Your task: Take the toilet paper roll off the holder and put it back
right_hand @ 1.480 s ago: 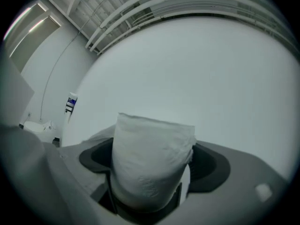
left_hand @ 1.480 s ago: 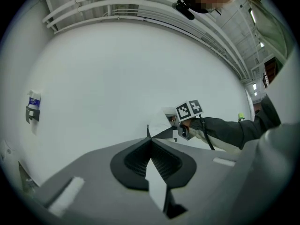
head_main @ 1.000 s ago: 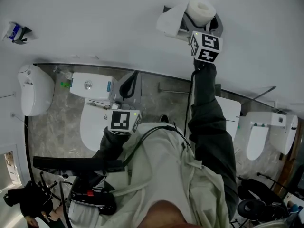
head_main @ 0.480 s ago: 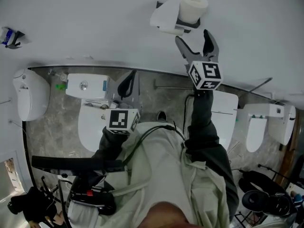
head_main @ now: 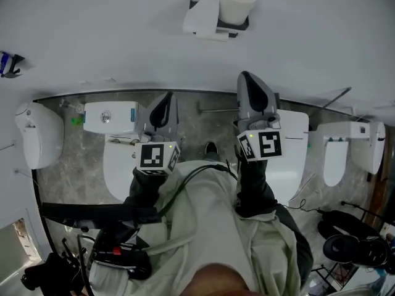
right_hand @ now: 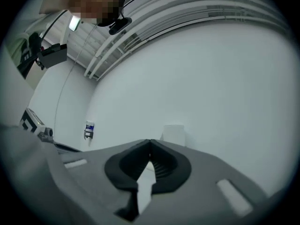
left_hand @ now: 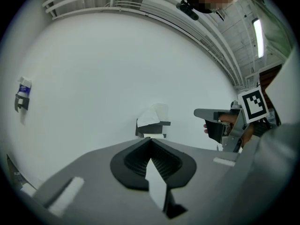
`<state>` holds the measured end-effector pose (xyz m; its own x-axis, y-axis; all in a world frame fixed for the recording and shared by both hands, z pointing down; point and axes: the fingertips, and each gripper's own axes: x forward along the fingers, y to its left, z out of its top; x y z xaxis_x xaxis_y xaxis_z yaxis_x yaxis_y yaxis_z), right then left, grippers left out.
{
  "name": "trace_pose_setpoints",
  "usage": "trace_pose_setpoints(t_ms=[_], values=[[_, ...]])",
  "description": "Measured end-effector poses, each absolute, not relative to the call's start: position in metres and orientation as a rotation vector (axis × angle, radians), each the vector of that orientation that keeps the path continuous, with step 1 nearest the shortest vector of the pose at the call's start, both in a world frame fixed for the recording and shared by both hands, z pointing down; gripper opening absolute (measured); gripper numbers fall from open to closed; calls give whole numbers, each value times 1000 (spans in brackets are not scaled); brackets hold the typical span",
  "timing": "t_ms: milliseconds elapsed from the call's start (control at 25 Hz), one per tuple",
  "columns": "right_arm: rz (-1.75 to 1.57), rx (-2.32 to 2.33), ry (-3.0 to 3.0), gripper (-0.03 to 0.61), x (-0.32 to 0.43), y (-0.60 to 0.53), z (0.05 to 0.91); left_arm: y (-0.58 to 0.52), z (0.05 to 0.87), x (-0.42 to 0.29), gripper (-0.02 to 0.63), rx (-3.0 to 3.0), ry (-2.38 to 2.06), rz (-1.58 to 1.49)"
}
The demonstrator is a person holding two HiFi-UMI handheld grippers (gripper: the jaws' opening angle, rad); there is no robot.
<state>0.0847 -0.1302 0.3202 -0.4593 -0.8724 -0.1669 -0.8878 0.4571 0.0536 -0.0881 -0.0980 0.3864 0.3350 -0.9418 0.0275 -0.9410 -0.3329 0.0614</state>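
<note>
The white toilet paper roll (head_main: 237, 4) stands on the dark wall holder (head_main: 213, 24), with a loose sheet hanging at its left. My right gripper (head_main: 250, 78) is below it, well clear of the holder, shut with nothing between its jaws. My left gripper (head_main: 165, 97) is lower and to the left, also shut and holding nothing. In the left gripper view the roll (left_hand: 159, 112) and holder (left_hand: 152, 128) sit beyond my shut left gripper (left_hand: 150, 138). In the right gripper view the roll (right_hand: 173, 135) shows just past my shut right gripper (right_hand: 150, 142).
A small blue and white fitting (head_main: 9, 63) hangs on the white wall at far left. Below the wall stand a toilet with a white cistern (head_main: 114, 117), another white toilet (head_main: 290, 134) and further white fixtures (head_main: 40, 134) at both sides.
My right gripper has left the roll on the holder, drawn back down away from the wall and gone from open to shut. The left gripper has barely moved.
</note>
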Motion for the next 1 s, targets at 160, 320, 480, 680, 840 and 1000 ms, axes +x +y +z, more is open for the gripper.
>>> trace_pose_setpoints(t_ms=[160, 320, 480, 680, 840, 1000], values=[[139, -1617, 2586, 2, 91, -122, 333, -97, 389, -82, 6, 2524, -1746, -12], [122, -1627, 2610, 2, 85, -119, 342, -99, 389, -79, 6, 2535, -1736, -10], [114, -1624, 2629, 2, 80, -117, 347, -100, 386, -81, 6, 2529, -1743, -17], [91, -1609, 2643, 2, 73, -115, 351, -99, 389, -87, 6, 2522, -1756, -7], [74, -1596, 2653, 2, 68, -117, 355, -100, 392, -92, 6, 2507, -1766, 2], [56, -1580, 2661, 2, 62, -119, 359, -100, 395, -96, 6, 2499, -1768, 18]])
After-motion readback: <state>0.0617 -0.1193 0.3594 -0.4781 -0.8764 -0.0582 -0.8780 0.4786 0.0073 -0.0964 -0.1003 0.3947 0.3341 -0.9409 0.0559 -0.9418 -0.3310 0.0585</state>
